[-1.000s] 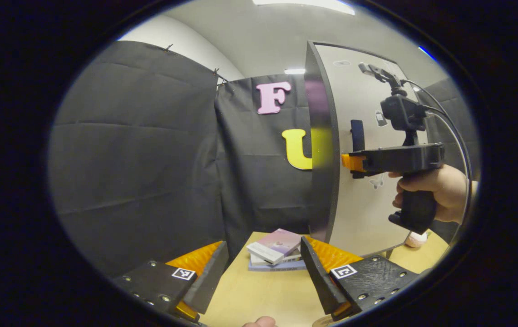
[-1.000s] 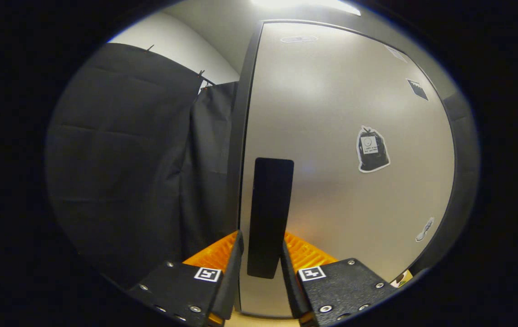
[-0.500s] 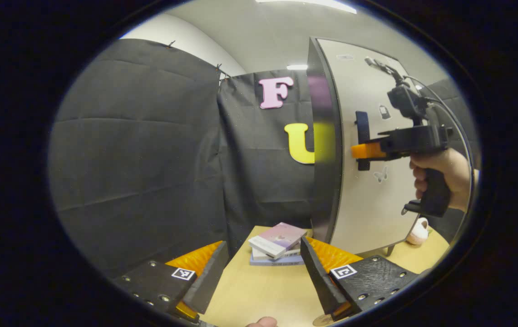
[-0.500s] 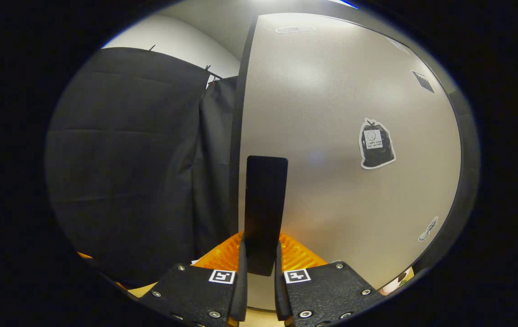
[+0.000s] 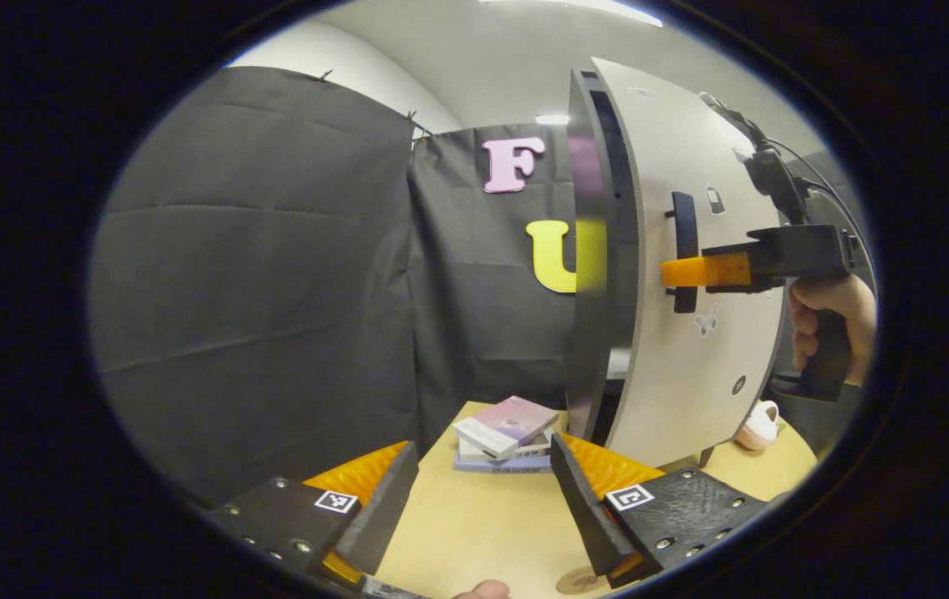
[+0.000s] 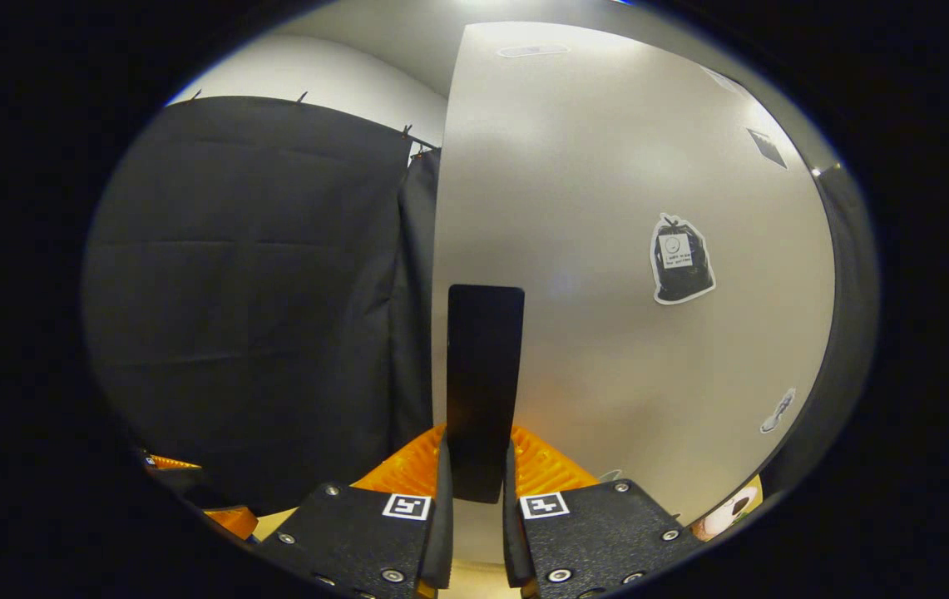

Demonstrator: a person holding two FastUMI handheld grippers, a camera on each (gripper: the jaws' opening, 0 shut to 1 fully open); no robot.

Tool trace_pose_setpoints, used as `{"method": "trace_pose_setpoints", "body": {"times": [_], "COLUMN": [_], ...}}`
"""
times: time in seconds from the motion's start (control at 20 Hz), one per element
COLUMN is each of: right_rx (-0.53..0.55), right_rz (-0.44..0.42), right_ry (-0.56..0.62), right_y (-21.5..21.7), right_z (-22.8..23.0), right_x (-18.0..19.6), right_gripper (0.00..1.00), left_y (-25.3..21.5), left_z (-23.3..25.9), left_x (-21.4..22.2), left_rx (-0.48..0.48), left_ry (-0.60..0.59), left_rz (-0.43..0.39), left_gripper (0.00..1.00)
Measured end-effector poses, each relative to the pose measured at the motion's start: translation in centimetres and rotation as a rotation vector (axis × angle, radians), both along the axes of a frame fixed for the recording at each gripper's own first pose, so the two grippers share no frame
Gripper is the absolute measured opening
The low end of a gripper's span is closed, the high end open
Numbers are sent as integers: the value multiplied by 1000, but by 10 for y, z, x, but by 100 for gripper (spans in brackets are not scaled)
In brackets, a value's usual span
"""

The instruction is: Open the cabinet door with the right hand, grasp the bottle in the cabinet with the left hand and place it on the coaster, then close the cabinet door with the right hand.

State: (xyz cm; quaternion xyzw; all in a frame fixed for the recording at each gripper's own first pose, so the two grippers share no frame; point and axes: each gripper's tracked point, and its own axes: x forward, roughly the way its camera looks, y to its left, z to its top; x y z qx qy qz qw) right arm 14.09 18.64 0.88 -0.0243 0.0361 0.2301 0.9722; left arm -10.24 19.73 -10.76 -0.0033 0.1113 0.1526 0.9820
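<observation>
Bright overhead ceiling light at top of frame, soft glare on cabinet door, strong fisheye bending at edges, sharp focus.

No readable text anywhere.
Door: sticker near right edge has small label, print too small to read. Other stickers on door only small pictures.
Right gripper: square black-white markers on both fingers, pattern only, no letters.
Left gripper: same kind of marker, no letters.
Books on table: covers blurred, no title readable.
</observation>
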Motion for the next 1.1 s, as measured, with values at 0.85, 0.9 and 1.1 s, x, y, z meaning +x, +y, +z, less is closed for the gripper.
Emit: {"method": "trace_pose_setpoints", "body": {"times": [0.85, 0.9, 1.1], "right_rx": [18, 19, 23], "right_rz": [225, 234, 259], "right_ry": [60, 64, 71], "right_y": [-23, -26, -37], "right_z": [3, 3, 2], "right_x": [-13, -15, -22], "right_gripper": [21, 21, 21], "left_y": [-97, -103, -133], "left_z": [39, 42, 50], "left_x": [-75, -78, -88], "left_rx": [64, 67, 86], "left_ry": [1, -2, 0], "left_rz": [42, 42, 33], "left_gripper": [92, 92, 92]}}
